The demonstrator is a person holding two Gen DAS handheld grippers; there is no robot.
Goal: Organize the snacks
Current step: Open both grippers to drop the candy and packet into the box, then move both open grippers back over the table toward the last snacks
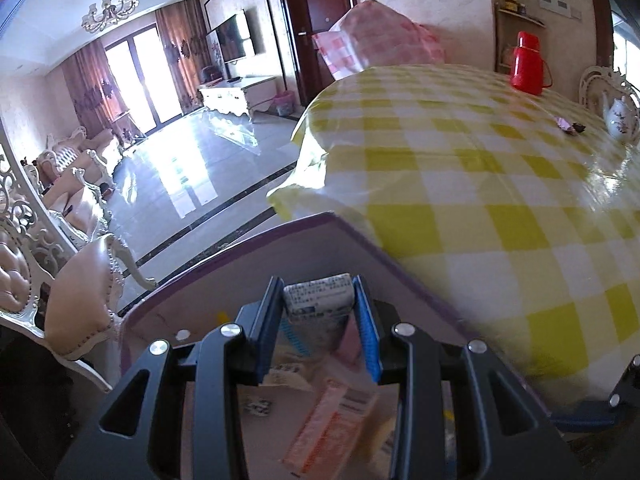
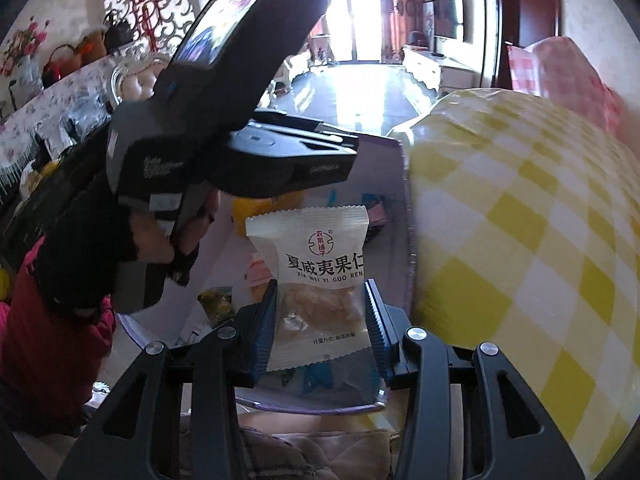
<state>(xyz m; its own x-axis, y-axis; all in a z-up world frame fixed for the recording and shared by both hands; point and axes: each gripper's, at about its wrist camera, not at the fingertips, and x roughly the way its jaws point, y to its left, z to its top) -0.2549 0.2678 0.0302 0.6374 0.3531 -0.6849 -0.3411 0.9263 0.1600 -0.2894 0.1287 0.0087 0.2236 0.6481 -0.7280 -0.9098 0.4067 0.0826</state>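
My left gripper (image 1: 319,316) is shut on a small white and blue snack packet (image 1: 318,300) and holds it over the purple-rimmed box (image 1: 356,236), which has several snack packs inside, among them a pink one (image 1: 332,420). My right gripper (image 2: 322,316) is shut on a white macadamia nut packet (image 2: 316,276) with Chinese print, held upright over the same box (image 2: 402,184). The left gripper body (image 2: 224,120) and the gloved hand holding it show to the left in the right wrist view.
The box sits at the edge of a table with a yellow checked cloth (image 1: 500,200). On the table stand a red thermos (image 1: 528,64), a white teapot (image 1: 618,114) and a small wrapped sweet (image 1: 570,126). A pink checked chair cover (image 1: 380,40) is behind the table.
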